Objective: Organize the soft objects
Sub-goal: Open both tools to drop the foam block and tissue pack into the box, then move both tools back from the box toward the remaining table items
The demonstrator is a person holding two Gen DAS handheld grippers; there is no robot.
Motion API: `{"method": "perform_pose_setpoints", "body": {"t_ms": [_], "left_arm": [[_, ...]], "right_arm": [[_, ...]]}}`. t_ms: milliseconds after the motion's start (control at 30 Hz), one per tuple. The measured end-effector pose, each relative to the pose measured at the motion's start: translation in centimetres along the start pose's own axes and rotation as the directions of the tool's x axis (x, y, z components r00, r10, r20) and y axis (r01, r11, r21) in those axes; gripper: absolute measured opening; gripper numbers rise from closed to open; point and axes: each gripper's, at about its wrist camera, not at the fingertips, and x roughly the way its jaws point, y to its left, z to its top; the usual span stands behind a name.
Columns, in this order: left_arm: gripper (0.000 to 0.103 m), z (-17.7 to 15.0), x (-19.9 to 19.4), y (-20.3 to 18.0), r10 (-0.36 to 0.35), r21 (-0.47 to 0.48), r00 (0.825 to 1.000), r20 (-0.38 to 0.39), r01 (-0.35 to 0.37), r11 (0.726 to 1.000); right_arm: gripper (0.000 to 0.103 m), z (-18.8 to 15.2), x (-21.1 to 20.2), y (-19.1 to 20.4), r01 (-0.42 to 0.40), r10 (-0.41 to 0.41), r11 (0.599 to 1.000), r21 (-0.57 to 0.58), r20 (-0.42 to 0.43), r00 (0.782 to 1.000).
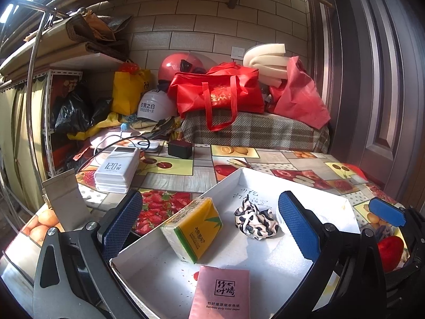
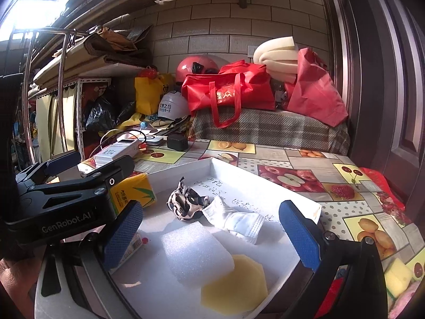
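Note:
A white tray (image 1: 313,188) lies on the fruit-print tablecloth. In it lie a yellow tissue pack (image 1: 192,228), a pink tissue pack (image 1: 221,292) and a leopard-print scrunchie (image 1: 256,220). My left gripper (image 1: 209,226) is open and empty above the tray, its jaws either side of the yellow pack. The right wrist view shows the tray (image 2: 212,163) with the scrunchie (image 2: 186,203), a white mask (image 2: 235,220), a white foam block (image 2: 195,252) and a yellow sponge disc (image 2: 236,284). My right gripper (image 2: 212,235) is open and empty above the foam block. The left gripper's body (image 2: 66,199) is at its left.
A white power bank (image 1: 118,170), cables and a black charger (image 1: 179,148) lie at the table's far left. Red bags (image 1: 217,93), helmets and rolled foam sit on a plaid-covered bench behind. A red soft object (image 1: 390,250) and a yellow sponge (image 2: 398,276) lie right of the tray.

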Motion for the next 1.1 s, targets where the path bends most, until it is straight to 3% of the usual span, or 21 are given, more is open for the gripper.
{"method": "perform_pose_setpoints", "body": {"t_ms": [133,267,467,667,767,900,967,1100], "left_arm": [[0.103,0.0,-0.1,0.1,0.007,-0.015,1.0,0.0,-0.007,1.0],[0.103,-0.1,-0.5,-0.6,0.011,0.012,1.0,0.002,-0.011,1.0],[0.103,-0.5,-1.2,-1.7,0.004,0.061,1.0,0.006,-0.004,0.998],[0.103,-1.0,-2.4,-2.8,-0.082,0.088,0.997,-0.009,0.083,0.993],[0.103,-1.4,-3.4,-4.6,-0.219,0.127,0.975,-0.038,0.222,0.967],[0.103,-2.3,-5.3,-8.3,-0.392,0.168,0.915,-0.093,0.402,0.9],[0.103,-2.8,-6.0,-10.5,-0.435,0.199,0.89,-0.138,0.455,0.868],[0.103,-3.8,-6.2,-15.1,-0.462,0.236,0.855,-0.236,0.512,0.826]], "right_arm": [[0.103,-0.3,-0.9,-0.1,-0.002,0.002,1.0,0.0,-0.004,1.0],[0.102,-0.7,-2.0,-0.4,0.047,-0.047,0.999,0.01,-0.019,0.999],[0.102,-1.7,-4.2,-1.3,0.003,-0.003,1.0,0.012,-0.025,1.0],[0.103,-2.7,-7.2,-4.5,0.006,-0.006,0.999,0.052,-0.008,1.0],[0.103,-3.4,-8.7,-7.6,0.07,-0.069,0.995,0.075,-0.015,0.997],[0.103,-4.4,-10.5,-12.7,0.185,-0.179,0.975,0.126,-0.055,0.982],[0.103,-5.1,-11.5,-15.6,0.241,-0.23,0.959,0.15,-0.091,0.969],[0.103,-6.2,-12.9,-20.7,0.306,-0.279,0.933,0.191,-0.157,0.947]]}}
